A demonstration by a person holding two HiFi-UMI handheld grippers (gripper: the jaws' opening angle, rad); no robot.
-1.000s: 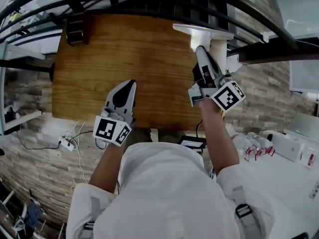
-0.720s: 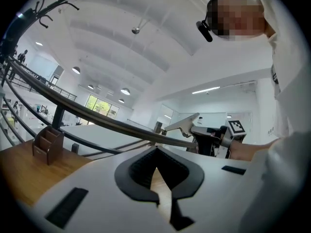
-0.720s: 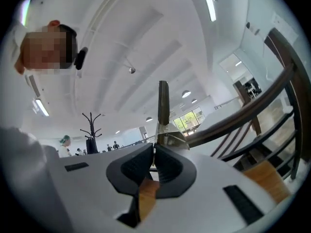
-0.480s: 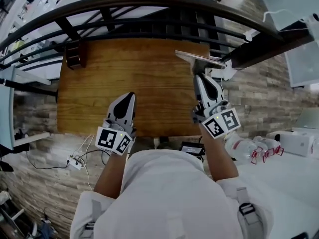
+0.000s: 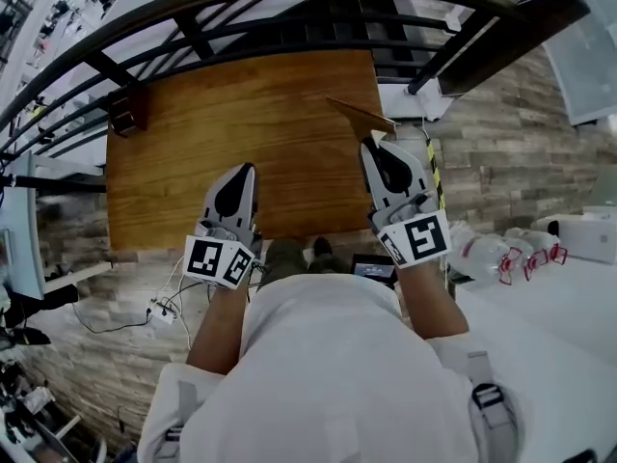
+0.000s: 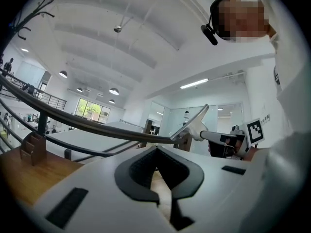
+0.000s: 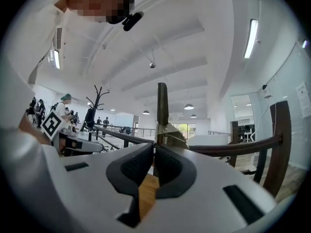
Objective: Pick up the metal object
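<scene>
My right gripper (image 5: 378,150) clamps the plate (image 5: 361,116) by one end — a jolt could twist it loose; left gripper (image 5: 244,174) closed, empty.

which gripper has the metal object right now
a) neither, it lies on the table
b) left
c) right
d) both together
c: in the right gripper view the right gripper is shut on the metal object, which stands edge-on between its jaws, while the left gripper is shut with nothing in it.
</scene>
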